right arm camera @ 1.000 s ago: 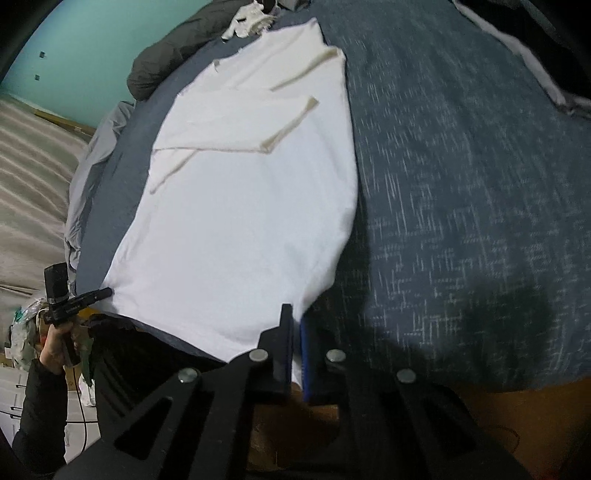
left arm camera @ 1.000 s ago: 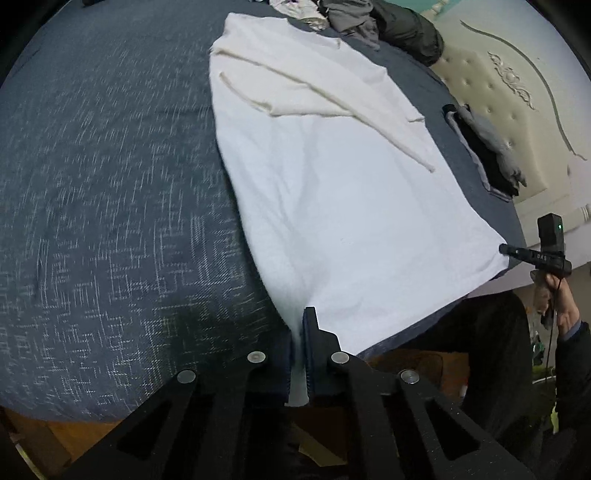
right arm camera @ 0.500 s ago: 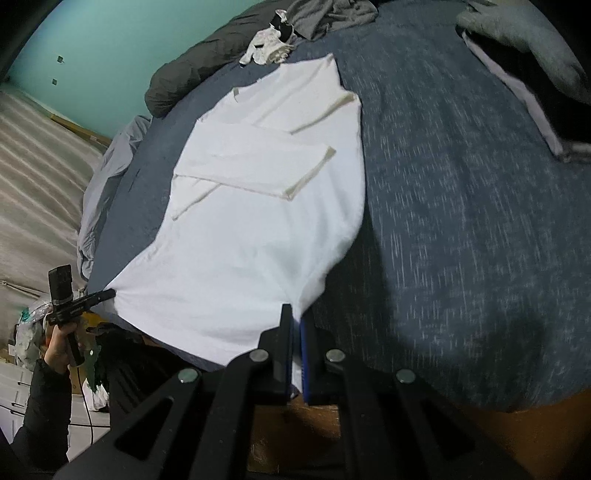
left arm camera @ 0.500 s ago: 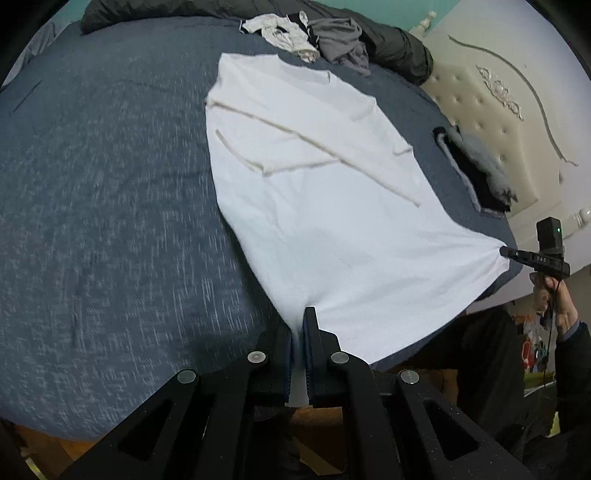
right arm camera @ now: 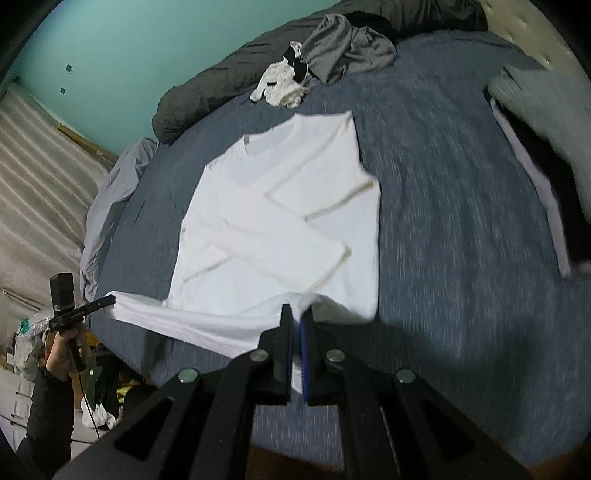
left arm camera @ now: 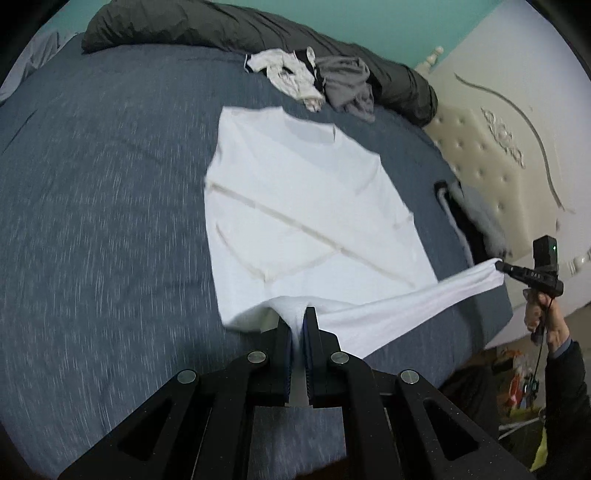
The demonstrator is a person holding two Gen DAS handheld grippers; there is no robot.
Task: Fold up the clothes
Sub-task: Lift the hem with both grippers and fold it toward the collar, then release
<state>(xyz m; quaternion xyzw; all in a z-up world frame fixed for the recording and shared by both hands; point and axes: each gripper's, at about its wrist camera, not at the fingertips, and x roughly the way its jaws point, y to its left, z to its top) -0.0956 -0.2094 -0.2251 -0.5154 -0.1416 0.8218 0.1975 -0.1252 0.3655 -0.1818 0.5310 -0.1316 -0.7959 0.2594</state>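
Note:
A white long-sleeved shirt [left arm camera: 303, 206] lies on the blue bedspread [left arm camera: 92, 221] with its sleeves folded across the chest; it also shows in the right wrist view [right arm camera: 280, 221]. My left gripper [left arm camera: 298, 317] is shut on one bottom corner of the shirt. My right gripper [right arm camera: 297, 314] is shut on the other bottom corner. Both corners are lifted off the bed and the hem hangs in a band between them. Each gripper shows in the other's view, at the right [left arm camera: 498, 266] and at the left [right arm camera: 110, 301].
A heap of white and grey clothes [left arm camera: 314, 81] lies at the far side of the bed by a dark rolled duvet [left arm camera: 221, 26]. A folded black and grey garment [left arm camera: 469, 210] lies near the padded headboard [left arm camera: 498, 147]. The bed's near edge is below my grippers.
Both grippers have lifted the shirt's bottom hem off the bed and carried it forward toward the collar. The lower part of the shirt now hangs raised between them.

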